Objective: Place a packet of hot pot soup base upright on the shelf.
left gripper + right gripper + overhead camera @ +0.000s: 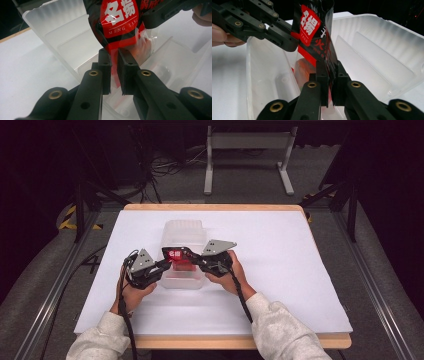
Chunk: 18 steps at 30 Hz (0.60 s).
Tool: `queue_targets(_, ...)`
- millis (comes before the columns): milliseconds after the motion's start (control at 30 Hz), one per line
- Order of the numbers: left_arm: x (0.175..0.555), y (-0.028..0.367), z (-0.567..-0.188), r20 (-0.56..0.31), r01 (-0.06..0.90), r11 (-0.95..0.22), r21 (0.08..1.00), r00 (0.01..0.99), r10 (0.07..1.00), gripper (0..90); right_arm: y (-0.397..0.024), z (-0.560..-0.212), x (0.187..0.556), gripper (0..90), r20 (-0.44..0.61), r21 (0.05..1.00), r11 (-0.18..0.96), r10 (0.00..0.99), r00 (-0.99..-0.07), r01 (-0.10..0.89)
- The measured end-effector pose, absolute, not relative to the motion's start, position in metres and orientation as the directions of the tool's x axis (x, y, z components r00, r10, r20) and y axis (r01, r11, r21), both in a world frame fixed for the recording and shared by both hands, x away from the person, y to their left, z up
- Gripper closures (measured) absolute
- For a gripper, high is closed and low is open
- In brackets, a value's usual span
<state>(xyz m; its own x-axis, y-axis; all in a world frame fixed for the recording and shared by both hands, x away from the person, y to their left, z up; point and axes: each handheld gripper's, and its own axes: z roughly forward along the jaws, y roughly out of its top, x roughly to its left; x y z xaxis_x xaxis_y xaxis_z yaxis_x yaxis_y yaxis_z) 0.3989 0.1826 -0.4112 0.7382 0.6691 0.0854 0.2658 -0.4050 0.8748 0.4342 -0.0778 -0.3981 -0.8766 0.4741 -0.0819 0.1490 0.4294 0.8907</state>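
Red-and-black packet — pinched between left tool and right tool — hangs over the clear box.

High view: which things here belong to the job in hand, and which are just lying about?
In the job:
- red and black packet, pinched by both tongs
- left tongs
- right tongs
- clear plastic container under the packet

Lying about:
- grey metal stand behind the table
- cables on the floor

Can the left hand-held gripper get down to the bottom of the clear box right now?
Probably not yet. The left hand-held gripper is shut on the red and black packet, which hangs over the clear box, and the right hand-held gripper grips it too.
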Motion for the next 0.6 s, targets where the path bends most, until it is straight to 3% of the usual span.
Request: queue_targets(600,0.3932,0.1900,-0.4032,0.066,0.265,-0.359,0.895,0.717,0.694,74.2,-0.0779,-0.3896,0.4325,82.2,-0.096,0.886,0.441,0.475,-0.875,0.142)
